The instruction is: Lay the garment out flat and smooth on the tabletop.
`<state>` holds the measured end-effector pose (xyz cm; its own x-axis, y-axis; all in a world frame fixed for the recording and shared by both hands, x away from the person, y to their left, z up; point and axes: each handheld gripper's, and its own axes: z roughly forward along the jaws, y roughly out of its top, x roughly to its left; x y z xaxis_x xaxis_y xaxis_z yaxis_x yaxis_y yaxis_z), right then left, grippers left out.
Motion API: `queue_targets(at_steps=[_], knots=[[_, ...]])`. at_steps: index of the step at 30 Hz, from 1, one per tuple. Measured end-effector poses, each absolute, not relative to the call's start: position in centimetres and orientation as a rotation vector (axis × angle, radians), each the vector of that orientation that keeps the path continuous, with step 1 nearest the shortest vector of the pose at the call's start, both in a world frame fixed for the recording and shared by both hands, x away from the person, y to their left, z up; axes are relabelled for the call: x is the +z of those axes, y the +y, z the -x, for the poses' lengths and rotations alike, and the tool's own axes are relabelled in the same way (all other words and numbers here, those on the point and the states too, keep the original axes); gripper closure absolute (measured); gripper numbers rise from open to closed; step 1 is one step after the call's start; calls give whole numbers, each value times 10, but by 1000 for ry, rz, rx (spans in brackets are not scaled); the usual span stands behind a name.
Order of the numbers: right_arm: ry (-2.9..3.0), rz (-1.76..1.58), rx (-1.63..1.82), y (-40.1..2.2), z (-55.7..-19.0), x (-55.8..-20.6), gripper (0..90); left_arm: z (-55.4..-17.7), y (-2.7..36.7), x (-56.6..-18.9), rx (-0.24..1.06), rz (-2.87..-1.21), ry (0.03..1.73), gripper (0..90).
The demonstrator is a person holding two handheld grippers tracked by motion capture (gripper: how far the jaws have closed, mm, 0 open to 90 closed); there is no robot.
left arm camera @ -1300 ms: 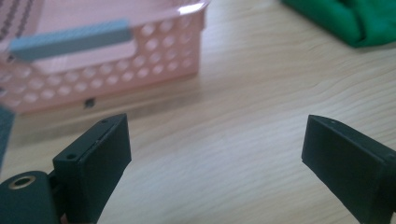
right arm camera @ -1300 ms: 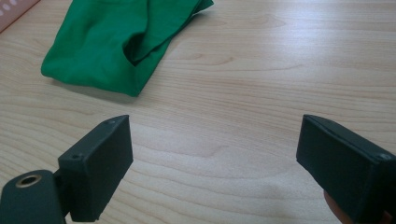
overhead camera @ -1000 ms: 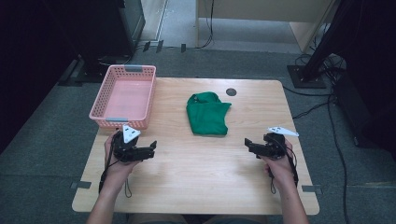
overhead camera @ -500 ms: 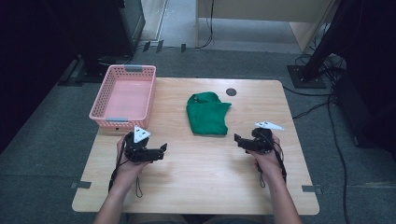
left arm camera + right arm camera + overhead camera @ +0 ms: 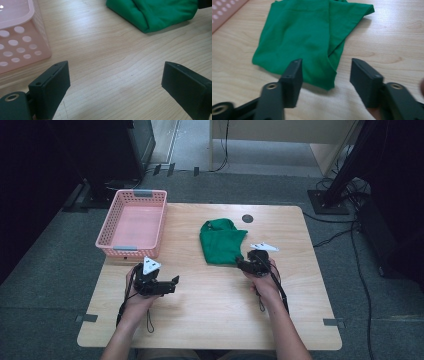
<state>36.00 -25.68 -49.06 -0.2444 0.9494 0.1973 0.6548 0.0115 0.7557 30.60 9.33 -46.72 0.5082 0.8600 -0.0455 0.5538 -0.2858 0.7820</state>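
A folded green cloth lies on the wooden table, right of the middle. My right gripper is at the cloth's near right corner. In the right gripper view the jaws of that gripper stand about half open. They have just been closing, and the corner of the cloth lies just ahead of the gap, untouched by the pads. My left gripper rests at the front left. Its jaws are wide open over bare wood, with the cloth farther off.
A pink perforated basket stands at the table's back left corner; its wall is near my left gripper. A dark round grommet sits behind the cloth. Cables and a stand foot lie on the floor to the right.
My right gripper has moved left and away from the front edge, up to the green cloth's near corner. The left gripper has shifted only slightly to the right.
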Motion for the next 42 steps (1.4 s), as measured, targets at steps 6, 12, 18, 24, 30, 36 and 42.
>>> queue_targets(at_steps=[6, 12, 18, 24, 30, 36, 42], knots=[[1918, -1656, 1103, -248, -364, -502, 787, -304, 95, -468, 481, -1979, 1140, 85], [1969, -1636, 1119, -256, -355, -504, 875, -305, 98, -468, 493, -1967, 1158, 86], [2071, -1557, 1076, -269, -333, -504, 874, -305, 102, -467, 474, -1954, 1167, 86], [2133, -1524, 1085, -290, -310, -503, 874, -305, 103, -467, 470, -1957, 1166, 86], [2214, -1482, 1129, -302, -299, -498, 760, -305, 103, -467, 465, -1956, 1166, 86], [2067, -1549, 1247, -307, -320, -478, 661, -305, 105, -466, 471, -1944, 1169, 86], [1988, -1617, 1182, -287, -356, -478, 679, -305, 107, -467, 469, -1943, 1172, 86]])
